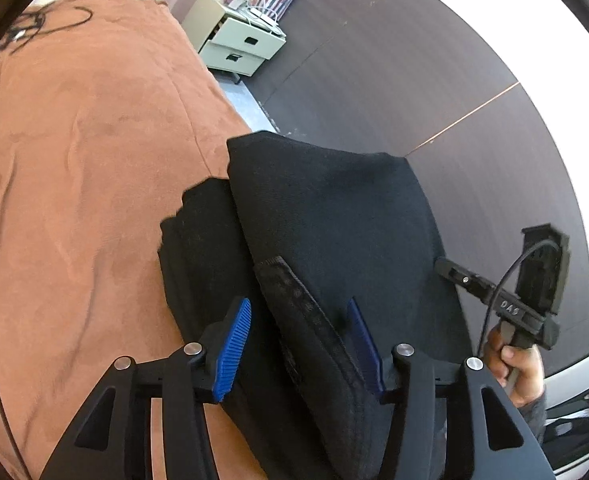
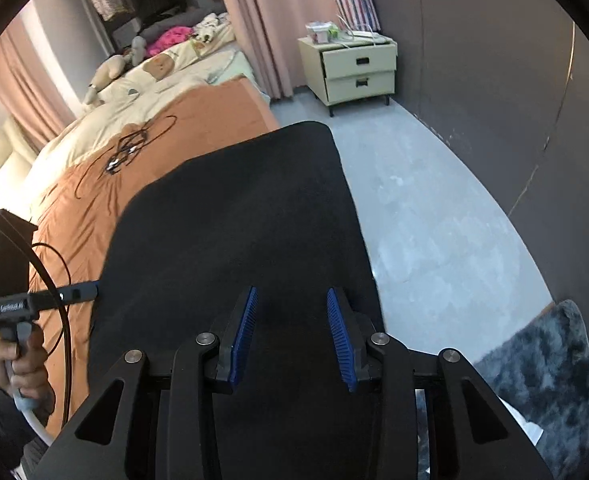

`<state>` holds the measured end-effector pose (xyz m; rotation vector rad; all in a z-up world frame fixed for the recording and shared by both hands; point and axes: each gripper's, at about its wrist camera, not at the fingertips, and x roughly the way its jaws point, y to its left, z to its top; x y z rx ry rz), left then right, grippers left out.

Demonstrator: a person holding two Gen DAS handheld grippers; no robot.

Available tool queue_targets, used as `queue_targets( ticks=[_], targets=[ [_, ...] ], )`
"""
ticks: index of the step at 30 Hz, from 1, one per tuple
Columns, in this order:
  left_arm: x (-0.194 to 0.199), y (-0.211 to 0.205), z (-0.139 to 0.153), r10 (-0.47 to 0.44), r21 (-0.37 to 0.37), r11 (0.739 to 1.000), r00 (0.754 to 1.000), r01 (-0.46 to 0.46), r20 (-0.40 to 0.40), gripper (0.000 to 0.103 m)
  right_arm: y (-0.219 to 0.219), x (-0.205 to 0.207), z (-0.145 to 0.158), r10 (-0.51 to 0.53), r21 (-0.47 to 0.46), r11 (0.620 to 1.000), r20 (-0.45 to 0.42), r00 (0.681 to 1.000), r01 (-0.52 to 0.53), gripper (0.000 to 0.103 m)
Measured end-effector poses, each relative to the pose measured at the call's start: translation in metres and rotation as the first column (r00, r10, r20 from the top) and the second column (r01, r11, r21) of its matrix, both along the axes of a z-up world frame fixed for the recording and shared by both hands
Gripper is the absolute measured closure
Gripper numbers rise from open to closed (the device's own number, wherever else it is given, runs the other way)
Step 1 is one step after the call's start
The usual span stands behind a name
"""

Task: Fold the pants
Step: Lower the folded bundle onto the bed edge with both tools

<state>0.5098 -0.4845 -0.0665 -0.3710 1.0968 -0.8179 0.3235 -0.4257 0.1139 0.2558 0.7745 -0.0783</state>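
The black pants (image 1: 326, 216) lie folded in layers on the brown bed cover (image 1: 74, 152), at its edge. In the left wrist view my left gripper (image 1: 300, 320) is open, its blue pads on either side of the waistband (image 1: 294, 304) just above the cloth. In the right wrist view the pants (image 2: 230, 216) fill the middle. My right gripper (image 2: 292, 312) is open over them, with nothing between the pads. Each gripper's body shows in the other's view, the right one (image 1: 534, 300) and the left one (image 2: 10, 304).
A pale bedside cabinet (image 2: 354, 72) stands past the bed on the grey floor (image 2: 434, 220). A dark wall (image 1: 434, 80) runs along the right. Black cables (image 2: 130, 148) lie on the bed cover. A grey fluffy rug (image 2: 542, 368) lies at lower right.
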Motion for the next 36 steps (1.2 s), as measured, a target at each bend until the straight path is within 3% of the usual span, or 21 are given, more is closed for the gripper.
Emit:
queue_targets(
  ticks=[6, 11, 15, 17, 21, 27, 36],
  targets=[
    [0.035, -0.014, -0.008, 0.032, 0.005, 0.999, 0.999, -0.032, 0.019, 0.050, -0.008, 0.041, 0.011, -0.027, -0.007, 1.000, -0.038, 0.999, 0.027, 0.069],
    [0.061, -0.021, -0.015, 0.060, -0.002, 0.998, 0.998, -0.060, 0.032, 0.047, -0.022, 0.101, -0.010, -0.030, -0.031, 0.999, -0.064, 0.997, 0.028, 0.069],
    [0.077, -0.023, -0.029, 0.096, 0.004, 0.995, 0.995, -0.096, 0.000, 0.047, -0.026, 0.123, -0.019, -0.027, -0.032, 0.999, -0.077, 0.997, 0.025, 0.070],
    [0.082, -0.022, -0.038, 0.120, -0.001, 0.993, 0.992, -0.121, -0.043, 0.051, -0.031, 0.143, -0.026, -0.030, -0.049, 0.998, -0.091, 0.995, 0.026, 0.074],
    [0.087, -0.025, -0.041, 0.126, 0.009, 0.992, 0.991, -0.126, -0.035, 0.054, -0.039, 0.163, -0.035, -0.071, -0.082, 0.995, -0.118, 0.990, 0.061, 0.097],
    [0.082, -0.023, -0.031, 0.122, 0.019, 0.992, 0.992, -0.122, -0.035, 0.054, -0.041, 0.157, -0.028, -0.080, -0.039, 0.996, -0.114, 0.990, 0.076, 0.098],
    [0.056, -0.016, -0.023, 0.113, 0.036, 0.993, 0.993, -0.112, -0.034, 0.054, -0.039, 0.094, -0.023, -0.099, -0.038, 0.995, -0.114, 0.989, 0.095, 0.098]
  ],
)
